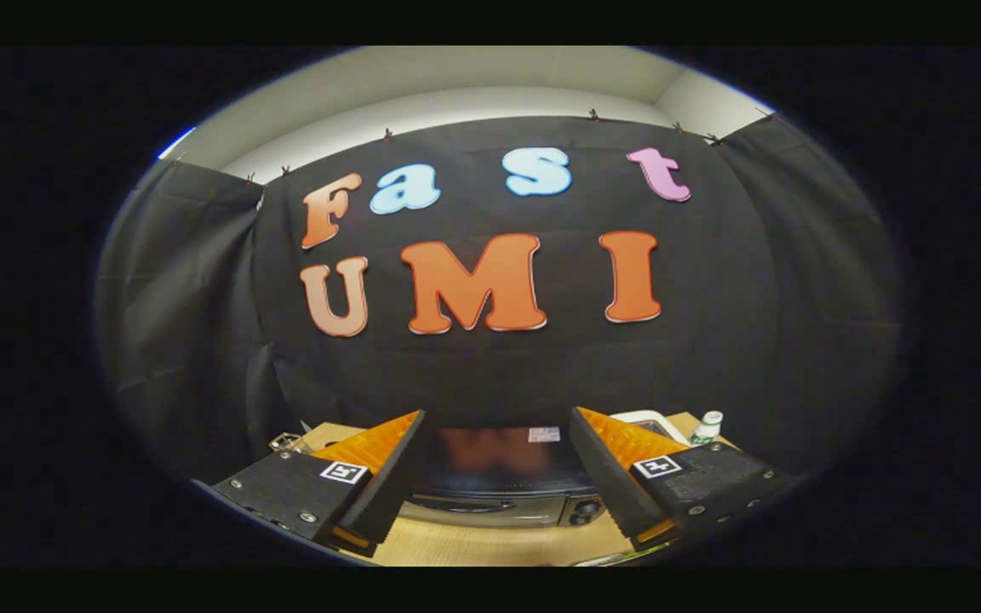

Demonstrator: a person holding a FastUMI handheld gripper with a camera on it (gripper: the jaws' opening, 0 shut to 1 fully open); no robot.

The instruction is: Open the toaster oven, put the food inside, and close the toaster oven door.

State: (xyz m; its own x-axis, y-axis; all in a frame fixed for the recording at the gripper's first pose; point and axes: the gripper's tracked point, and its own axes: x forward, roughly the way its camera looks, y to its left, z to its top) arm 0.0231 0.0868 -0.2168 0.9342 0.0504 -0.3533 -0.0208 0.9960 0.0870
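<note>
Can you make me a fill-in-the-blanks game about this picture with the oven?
1. The gripper's fingers are ____, holding nothing.
2. The toaster oven sits beyond the fingers with its door ____.
3. The small white bottle has a ____ label.
4. The oven stands on a ____ table.

Missing words: open; shut; green; wooden

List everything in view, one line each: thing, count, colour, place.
toaster oven: one, black top with silver front, on the table between and beyond the fingers
table: one, light wood, under the oven
small bottle: one, white with green label, beyond the right finger
white dish: one, partly hidden behind the right finger
metal object: one, unclear, beyond the left finger
gripper: one, fingers open, holding nothing
</note>
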